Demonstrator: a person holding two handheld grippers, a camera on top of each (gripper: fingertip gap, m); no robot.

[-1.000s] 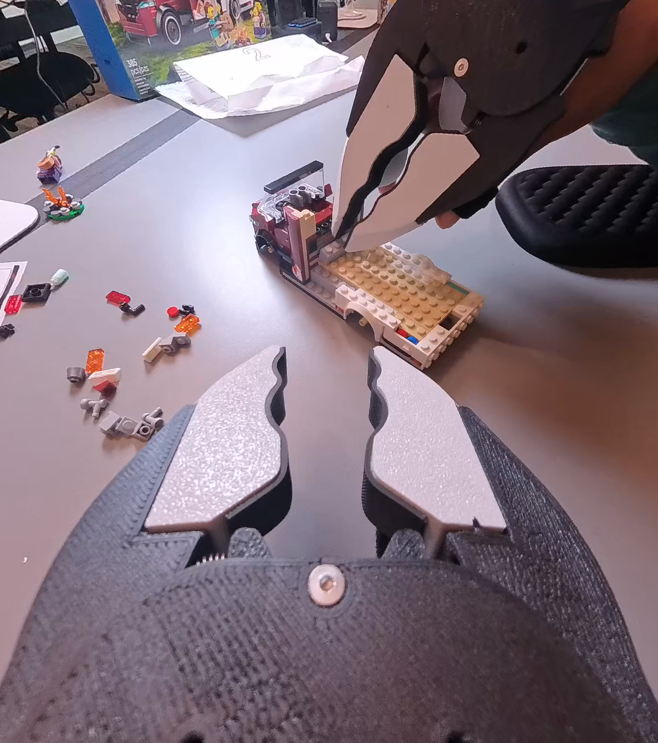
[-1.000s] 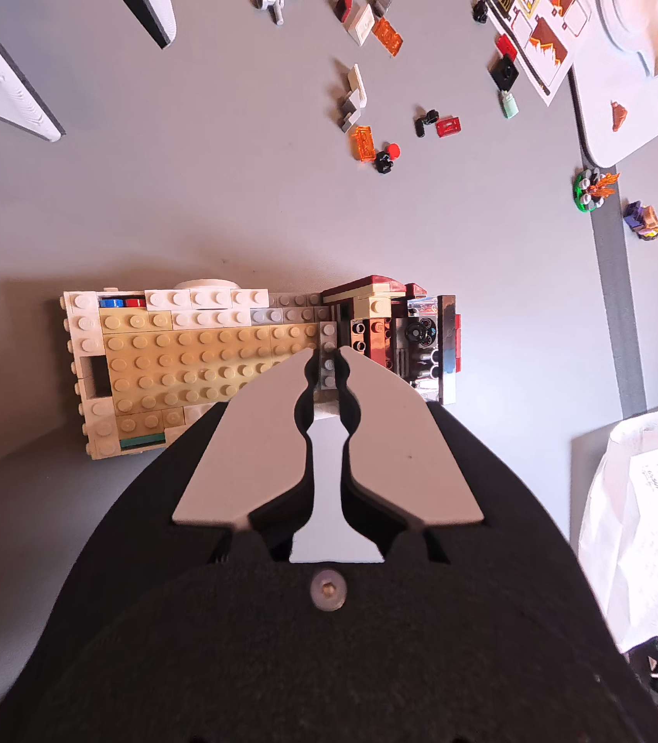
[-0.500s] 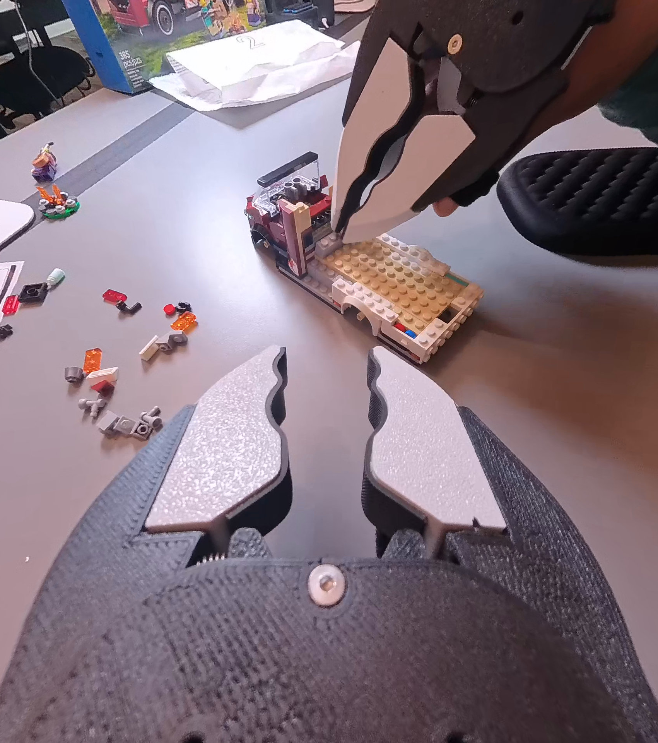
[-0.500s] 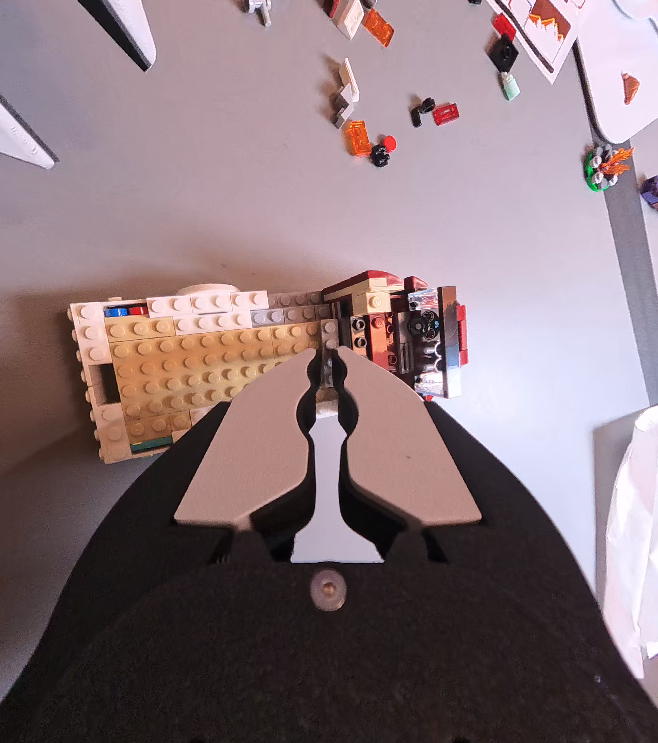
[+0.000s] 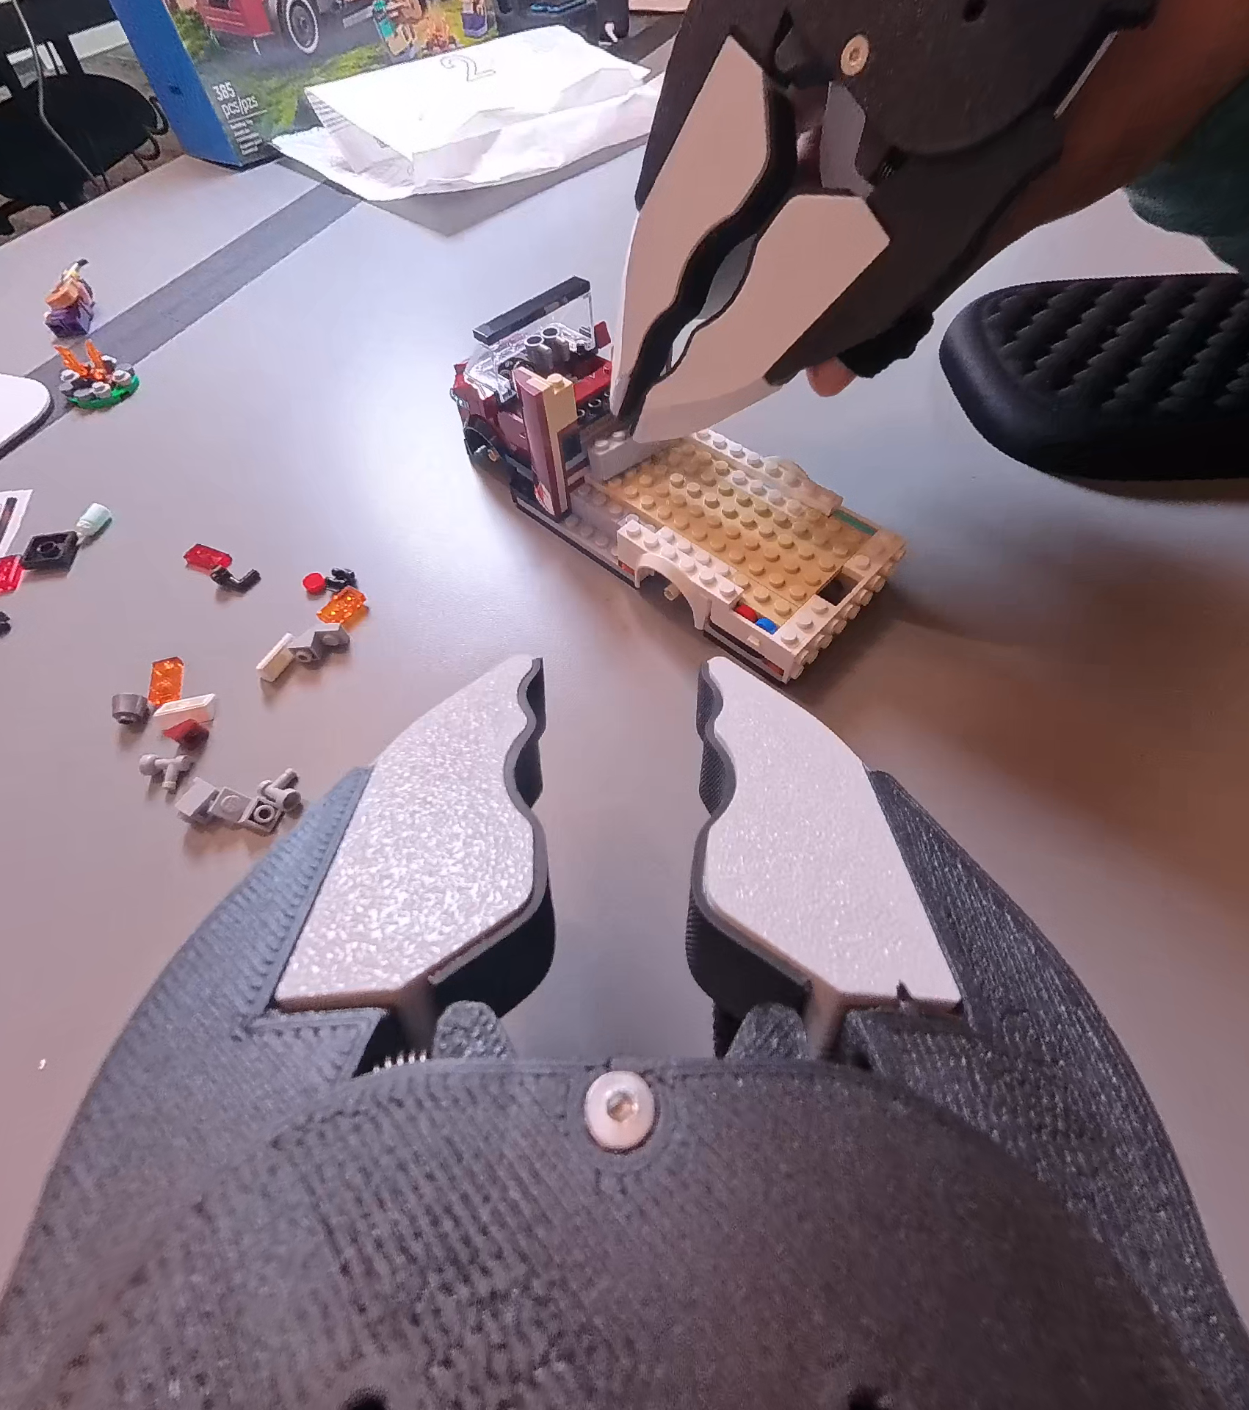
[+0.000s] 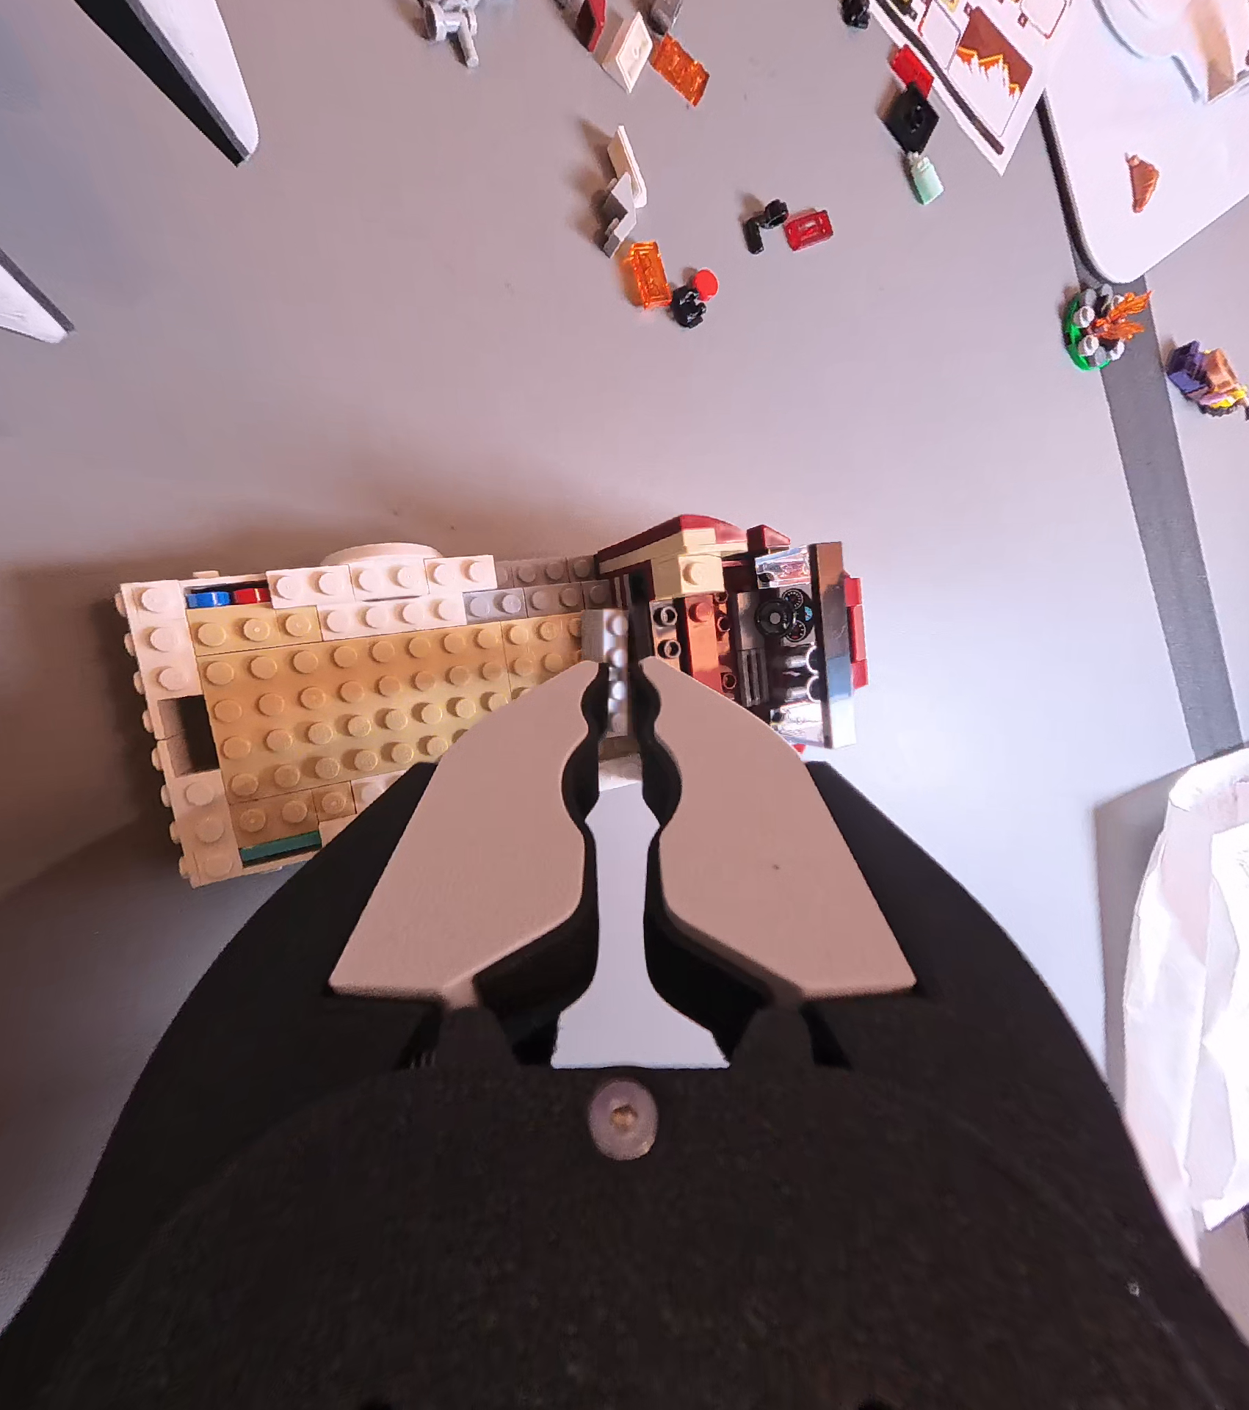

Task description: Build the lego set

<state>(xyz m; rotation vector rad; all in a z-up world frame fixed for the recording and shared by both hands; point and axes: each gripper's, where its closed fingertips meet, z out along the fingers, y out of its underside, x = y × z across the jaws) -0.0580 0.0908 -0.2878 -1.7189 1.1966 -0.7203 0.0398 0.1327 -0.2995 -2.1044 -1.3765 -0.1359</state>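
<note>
grey table (image 5: 1063, 763) bare around left gripper (image 5: 621, 671)

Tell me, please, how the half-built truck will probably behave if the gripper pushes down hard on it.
The truck probably slides rather than rolls: no wheels show in its arches, and the grey table looks smooth. It is likely stiff under pressure, since its tan bed is layered plates. The right gripper presses near the cab, so the upright windshield may pop off.

Your left wrist view sits low, facing 12 o'clock; right looks straight down, close. Both share the truck (image 5: 671, 507) (image 6: 407, 687).
</note>
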